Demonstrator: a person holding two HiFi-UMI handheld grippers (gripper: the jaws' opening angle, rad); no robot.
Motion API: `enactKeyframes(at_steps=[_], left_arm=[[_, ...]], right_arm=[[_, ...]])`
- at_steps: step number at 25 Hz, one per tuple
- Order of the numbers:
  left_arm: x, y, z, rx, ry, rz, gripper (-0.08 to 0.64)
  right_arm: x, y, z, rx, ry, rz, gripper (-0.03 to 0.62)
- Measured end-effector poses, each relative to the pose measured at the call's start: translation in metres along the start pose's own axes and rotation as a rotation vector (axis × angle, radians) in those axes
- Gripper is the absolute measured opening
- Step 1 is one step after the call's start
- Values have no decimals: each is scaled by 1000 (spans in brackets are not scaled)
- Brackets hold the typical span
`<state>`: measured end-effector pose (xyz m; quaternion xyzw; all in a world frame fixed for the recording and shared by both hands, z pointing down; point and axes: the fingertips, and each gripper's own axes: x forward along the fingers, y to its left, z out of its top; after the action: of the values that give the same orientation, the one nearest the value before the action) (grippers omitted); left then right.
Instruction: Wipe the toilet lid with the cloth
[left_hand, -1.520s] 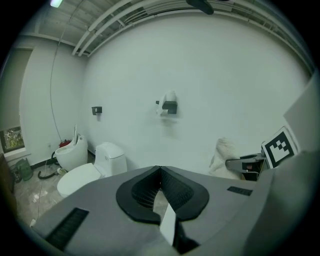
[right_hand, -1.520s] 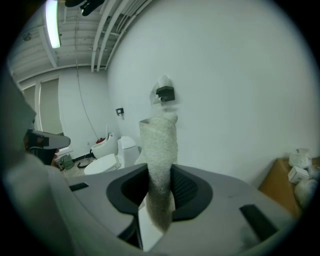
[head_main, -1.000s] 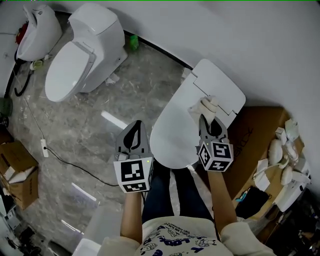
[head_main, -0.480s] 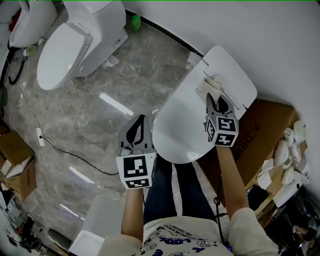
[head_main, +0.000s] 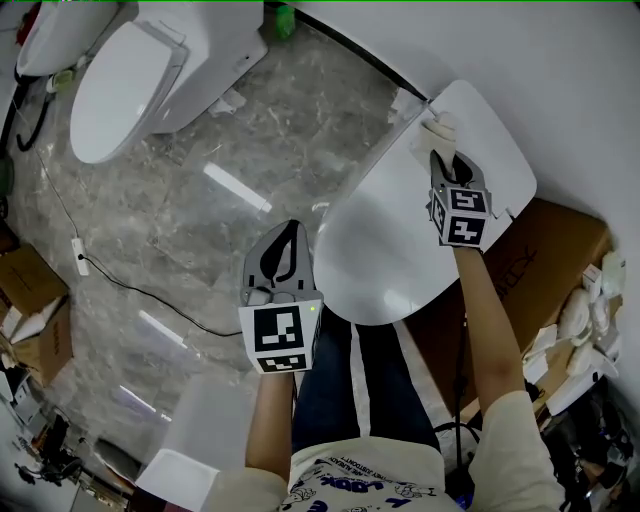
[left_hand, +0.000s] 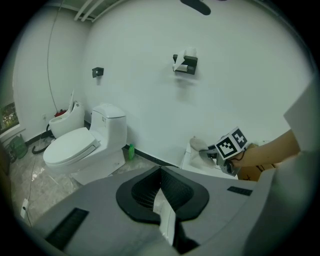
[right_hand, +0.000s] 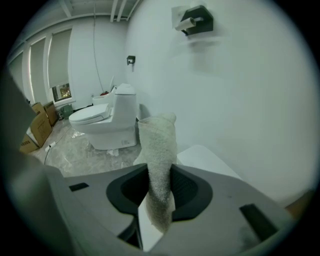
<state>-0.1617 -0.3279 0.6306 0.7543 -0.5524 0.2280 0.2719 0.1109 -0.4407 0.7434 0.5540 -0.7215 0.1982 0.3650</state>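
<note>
A white toilet lid (head_main: 390, 250) lies closed below me, its back end near the wall. My right gripper (head_main: 443, 155) is shut on a pale cloth (head_main: 438, 130), which presses on the lid's far left corner. In the right gripper view the cloth (right_hand: 159, 165) stands up between the jaws, with the lid (right_hand: 207, 160) behind it. My left gripper (head_main: 283, 262) hangs shut and empty over the floor, left of the lid. Its own view shows the jaws (left_hand: 161, 192) together, with the right gripper (left_hand: 220, 151) and cloth (left_hand: 198, 145) on the lid beyond.
A second white toilet (head_main: 150, 60) stands at the far left, with a green bottle (head_main: 286, 18) beside it. A cable (head_main: 110, 285) runs over the marble floor. A brown cardboard box (head_main: 545, 260) sits right of the lid. A paper holder (left_hand: 185, 62) hangs on the wall.
My right gripper has pushed the cloth along the lid toward the wall, from the hinge area to the far left corner. The left gripper has stayed roughly where it was.
</note>
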Motion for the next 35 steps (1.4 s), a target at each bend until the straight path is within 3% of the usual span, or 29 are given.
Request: enactKeyframes(at_steps=[5,12,17,26,35], left_arm=[[7,4,-19,-14,22,7,3],[16,-1,-31,-43,33,-2,3],[20,-6,-35,-48,34,-14,3],[17,-3,-50,-73,46,-6,3],[0,7,-52,-86,40,13,3]], right_arm=[[30,-8,-17,-19,64,-5,100],[64,-22,-27,97,117,-12,100],[81,-3,-46,-7,198,24,100],[78,19,-55,34,195,28,100],[56,69,-73,20,184,40,101]])
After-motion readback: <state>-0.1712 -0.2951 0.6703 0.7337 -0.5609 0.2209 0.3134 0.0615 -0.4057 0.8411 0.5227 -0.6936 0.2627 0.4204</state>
